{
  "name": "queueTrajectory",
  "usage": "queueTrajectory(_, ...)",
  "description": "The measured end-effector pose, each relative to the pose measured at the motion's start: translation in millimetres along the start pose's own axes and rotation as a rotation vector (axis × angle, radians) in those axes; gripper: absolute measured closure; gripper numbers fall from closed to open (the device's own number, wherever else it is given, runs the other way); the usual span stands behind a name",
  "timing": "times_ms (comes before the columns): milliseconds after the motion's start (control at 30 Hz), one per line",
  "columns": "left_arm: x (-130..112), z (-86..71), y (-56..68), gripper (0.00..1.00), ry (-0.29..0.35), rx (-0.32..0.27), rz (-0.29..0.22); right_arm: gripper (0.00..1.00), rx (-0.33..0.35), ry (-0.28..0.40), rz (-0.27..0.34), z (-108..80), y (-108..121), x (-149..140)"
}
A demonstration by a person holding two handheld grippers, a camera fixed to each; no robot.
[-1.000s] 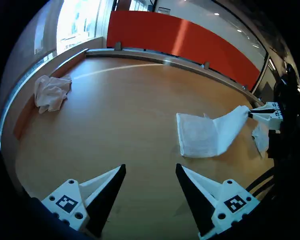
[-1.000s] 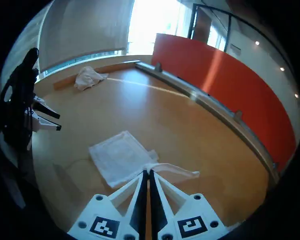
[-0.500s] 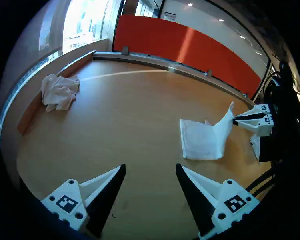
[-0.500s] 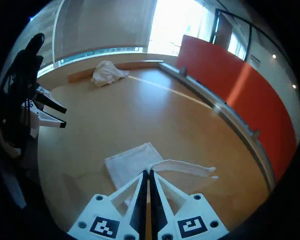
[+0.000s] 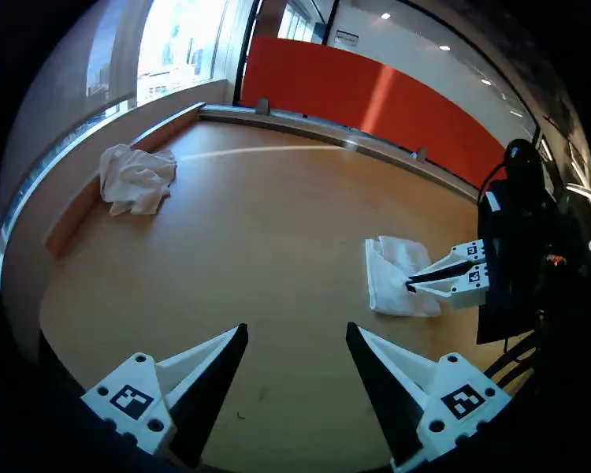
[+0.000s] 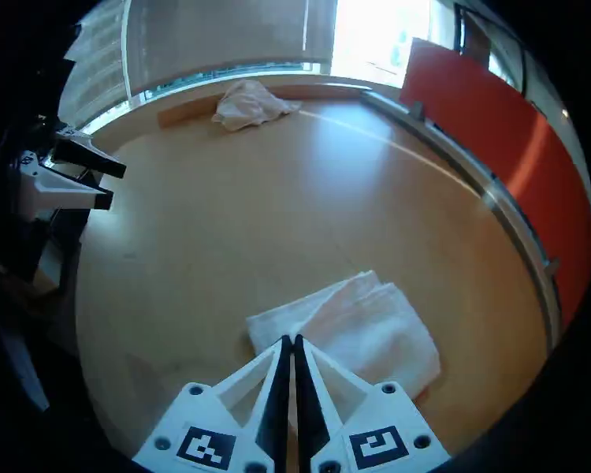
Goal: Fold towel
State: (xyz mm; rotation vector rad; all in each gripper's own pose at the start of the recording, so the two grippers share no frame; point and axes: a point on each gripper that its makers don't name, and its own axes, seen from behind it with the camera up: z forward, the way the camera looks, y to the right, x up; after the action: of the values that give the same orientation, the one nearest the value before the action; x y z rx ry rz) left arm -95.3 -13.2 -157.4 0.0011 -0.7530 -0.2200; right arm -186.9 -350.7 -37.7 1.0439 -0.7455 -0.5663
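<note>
A white towel (image 5: pixel 396 272) lies folded over on the wooden table, right of centre in the left gripper view. My right gripper (image 6: pixel 289 343) is shut, its tips pinching the towel (image 6: pixel 358 327) at the near edge of the top layer, low over the table. Seen from the left gripper view, the right gripper (image 5: pixel 411 285) rests over the towel's right side, with a dark-sleeved person behind it. My left gripper (image 5: pixel 295 331) is open with nothing between its fingers, well back from the towel. The right gripper view has the left gripper (image 6: pixel 114 187) at its far left.
A second, crumpled towel (image 5: pixel 136 177) sits at the table's far corner by the raised wooden rim (image 5: pixel 83 213); it is also visible as a crumpled towel (image 6: pixel 248 102) under the window. A red panel (image 5: pixel 374 91) runs behind the table's back edge.
The right gripper carried the lifted towel edge over and down onto the rest of the towel, so the towel now lies folded. The left gripper stayed open and shifted slightly.
</note>
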Motion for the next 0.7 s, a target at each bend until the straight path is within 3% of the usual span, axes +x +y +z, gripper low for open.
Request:
queueTrajectory(233, -4, 1.1, 0.7, 0.08, -0.009, -0.004, -0.009, 0.94, 0.012, -0.007, 0.025, 5.3, -1, -2)
queueTrajectory(300, -4, 2.1, 1.6, 0.08, -0.012, -0.007, -0.008, 0.88, 0.013, -0.005, 0.03, 3.8, -1, -1)
queueTrajectory(433, -3, 4.3, 3.7, 0.08, -0.013, -0.011, -0.001, 0.62, 0.013, 0.003, 0.035, -2.1, -1, -1)
queueTrajectory(500, -2, 5.3, 4.7, 0.08, -0.014, -0.013, 0.002, 0.55, 0.011, 0.007, 0.039, -6.1, 0, -1)
queueTrajectory(700, 0, 7.3, 7.3, 0.08, -0.014, -0.017, 0.003, 0.5, -0.019, 0.006, 0.064, -18.2, 7, -12)
